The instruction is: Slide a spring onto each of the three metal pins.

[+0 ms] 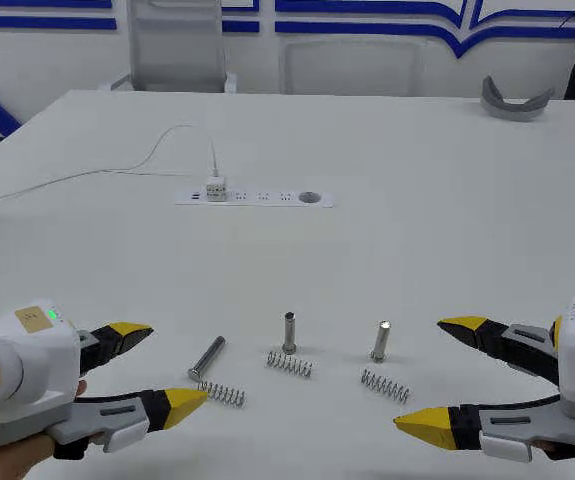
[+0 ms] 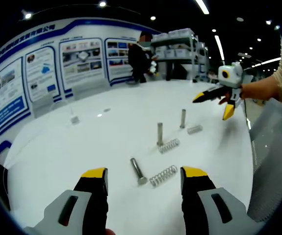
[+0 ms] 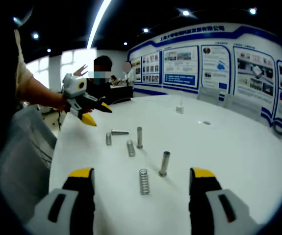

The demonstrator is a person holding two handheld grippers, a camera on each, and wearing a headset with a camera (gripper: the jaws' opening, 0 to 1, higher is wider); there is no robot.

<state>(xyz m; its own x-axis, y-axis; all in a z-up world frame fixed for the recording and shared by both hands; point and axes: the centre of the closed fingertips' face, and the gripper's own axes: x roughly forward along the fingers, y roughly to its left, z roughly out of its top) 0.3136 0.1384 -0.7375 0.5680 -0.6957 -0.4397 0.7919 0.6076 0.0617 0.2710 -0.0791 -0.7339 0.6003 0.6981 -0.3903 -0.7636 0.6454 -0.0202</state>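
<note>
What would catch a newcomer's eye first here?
On the white table, the middle pin and right pin stand upright while the left pin lies flat. Three springs lie loose just in front of them, none fitted. Both open, the left gripper and right gripper flank the row.

Three metal pins: a left pin (image 1: pixel 207 358), a middle pin (image 1: pixel 289 331) and a right pin (image 1: pixel 381 341)

Three springs: a left spring (image 1: pixel 222 393), a middle spring (image 1: pixel 289 364) and a right spring (image 1: pixel 385 386)

Two grippers, a left gripper (image 1: pixel 178 363) and a right gripper (image 1: pixel 417 372), each with two yellow-tipped jaws

One table (image 1: pixel 447 200)

One power strip (image 1: pixel 255 197), one white plug (image 1: pixel 215 188), one cable (image 1: pixel 117 170)

One grey curved band (image 1: pixel 515 102)

Two chairs: a left chair (image 1: pixel 177 45) and a right chair (image 1: pixel 357 65)
</note>
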